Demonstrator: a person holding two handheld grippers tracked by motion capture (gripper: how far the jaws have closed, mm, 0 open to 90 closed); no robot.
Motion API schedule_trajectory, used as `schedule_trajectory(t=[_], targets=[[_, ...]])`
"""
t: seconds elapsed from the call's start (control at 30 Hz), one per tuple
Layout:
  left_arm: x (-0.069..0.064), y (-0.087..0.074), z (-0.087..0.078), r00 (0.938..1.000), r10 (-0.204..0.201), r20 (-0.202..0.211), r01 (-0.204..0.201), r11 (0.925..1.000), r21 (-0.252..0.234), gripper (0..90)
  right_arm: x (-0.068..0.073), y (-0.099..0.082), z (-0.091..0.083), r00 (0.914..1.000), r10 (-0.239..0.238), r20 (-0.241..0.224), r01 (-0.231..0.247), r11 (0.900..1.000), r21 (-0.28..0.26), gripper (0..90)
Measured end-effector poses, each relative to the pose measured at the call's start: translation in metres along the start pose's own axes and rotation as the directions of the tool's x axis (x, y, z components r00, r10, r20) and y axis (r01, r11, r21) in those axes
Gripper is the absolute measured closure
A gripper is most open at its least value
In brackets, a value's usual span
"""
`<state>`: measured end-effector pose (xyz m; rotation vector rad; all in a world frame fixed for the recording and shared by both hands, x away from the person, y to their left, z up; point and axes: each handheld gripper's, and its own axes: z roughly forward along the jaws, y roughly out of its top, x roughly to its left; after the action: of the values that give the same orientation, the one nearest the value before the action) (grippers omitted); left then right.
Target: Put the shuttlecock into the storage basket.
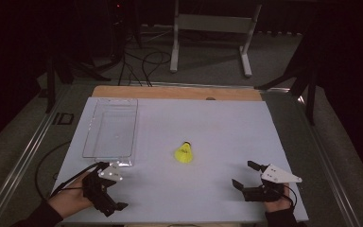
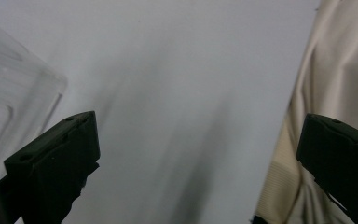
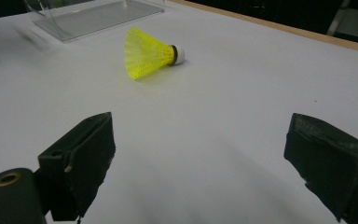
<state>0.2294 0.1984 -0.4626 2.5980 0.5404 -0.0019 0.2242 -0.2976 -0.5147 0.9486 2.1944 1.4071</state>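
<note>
We hold our right gripper (image 1: 244,175) wide and empty, aimed at the yellow mesh-skirted shuttlecock with a white cork tip (image 3: 150,53) lying ahead on the white tabletop (image 1: 217,127), probably bound for the clear plastic tray (image 1: 111,127) beside our spread, empty left gripper (image 1: 118,201).

one yellow shuttlecock (image 1: 184,153), one clear tray (image 1: 111,127) (empty), two grippers.

Two black fingers (image 2: 56,163) of the left gripper (image 2: 200,158) at the lower corners, set wide apart, nothing between them but white bench (image 2: 182,79). Clear plastic tray (image 2: 14,98) at the left edge (only a rounded corner showing). Beige cloth (image 2: 335,74) down the right side, past the bench's edge.
</note>
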Motion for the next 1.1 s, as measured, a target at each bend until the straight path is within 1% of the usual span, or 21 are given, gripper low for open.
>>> schedule_trajectory(t=[0.07,0.2,0.27,0.33,0.4,0.43,0.5,0.6,0.67,0.73,0.77,0.8,0.9,0.93,1.0,1.03,1.07,1.1], targets=[[0.0,0.005,0.002,1.0,0.002,-0.003,-0.002,0.9998,0.022,0.3,0.0,0.0,0.0,1.0,-0.002,0.0,0.002,1.0,0.003,8.6],[0.002,0.013,0.006,0.9997,-0.017,0.015,0.017,0.9984,0.055,0.3,0.0,0.0,0.0,1.0,-0.002,-0.002,0.002,1.0,0.005,8.6],[0.003,0.017,0.008,0.9995,-0.029,0.015,0.028,0.9976,0.064,0.3,0.0,0.001,0.0,1.0,-0.004,-0.002,0.004,1.0,0.003,8.5],[0.003,0.021,0.009,0.9994,-0.034,0.001,0.034,0.9965,0.076,0.3,0.0,0.0,0.0,1.0,0.0,-0.008,0.0,1.0,0.004,8.6],[0.0,0.025,0.01,0.9991,-0.036,-0.021,0.038,0.9927,0.114,0.3,0.0,0.0,0.0,1.0,0.001,-0.009,-0.001,1.0,0.003,8.6],[-0.001,0.027,0.011,0.999,-0.035,-0.027,0.038,0.9918,0.122,0.3,0.0,0.0,0.0,1.0,0.001,-0.009,-0.001,1.0,0.003,8.6],[-0.002,0.032,0.01,0.9993,-0.038,0.001,0.038,0.9924,0.117,0.3,0.0,0.001,0.0,1.0,0.0,-0.01,0.0,1.0,0.0,8.6],[-0.002,0.038,0.012,0.9988,-0.034,0.036,0.029,0.99,0.138,0.3,0.0,0.0,0.0,0.9999,0.005,-0.011,-0.005,1.0,0.003,8.5],[-0.003,0.042,0.014,0.9989,-0.025,0.039,0.019,0.9876,0.156,0.3,0.0,0.0,0.0,0.9999,0.004,-0.013,-0.004,1.0,0.003,8.5],[-0.002,0.047,0.016,0.9984,-0.023,0.053,0.014,0.9869,0.161,0.2,0.0,0.001,0.0,0.9999,0.006,-0.015,-0.006,1.0,0.002,8.6],[-0.002,0.05,0.016,0.9982,-0.021,0.057,0.011,0.9855,0.169,0.3,0.0,0.001,0.0,0.9999,0.006,-0.009,-0.006,1.0,-0.001,8.6],[-0.003,0.052,0.017,0.997,-0.02,0.074,0.007,0.985,0.172,0.3,0.0,0.001,0.0,1.0,0.004,-0.003,-0.004,1.0,-0.001,8.6],[-0.004,0.061,0.02,0.9954,-0.009,0.095,-0.009,0.9818,0.19,0.3,-0.001,0.001,0.0,1.0,0.006,0.005,-0.006,1.0,-0.003,8.6],[-0.004,0.064,0.021,0.9957,-0.004,0.092,-0.014,0.9806,0.196,0.3,-0.001,0.001,0.0,1.0,0.004,0.002,-0.004,1.0,-0.003,8.5],[-0.003,0.069,0.022,0.9944,-0.008,0.105,-0.013,0.9801,0.198,0.3,0.0,0.001,-0.001,1.0,0.003,0.004,-0.003,1.0,-0.003,8.5],[-0.002,0.072,0.022,0.995,-0.011,0.099,-0.009,0.9799,0.199,0.3,0.0,0.001,-0.001,1.0,0.002,0.004,-0.002,1.0,-0.002,8.6],[-0.002,0.075,0.022,0.9953,-0.003,0.096,-0.016,0.9789,0.204,0.3,0.0,0.001,-0.001,1.0,0.002,0.006,-0.002,1.0,-0.004,8.5],[-0.001,0.079,0.022,0.9942,-0.001,0.107,-0.02,0.9803,0.196,0.3,0.0,0.002,-0.001,1.0,0.002,0.006,-0.002,1.0,-0.003,8.6]])
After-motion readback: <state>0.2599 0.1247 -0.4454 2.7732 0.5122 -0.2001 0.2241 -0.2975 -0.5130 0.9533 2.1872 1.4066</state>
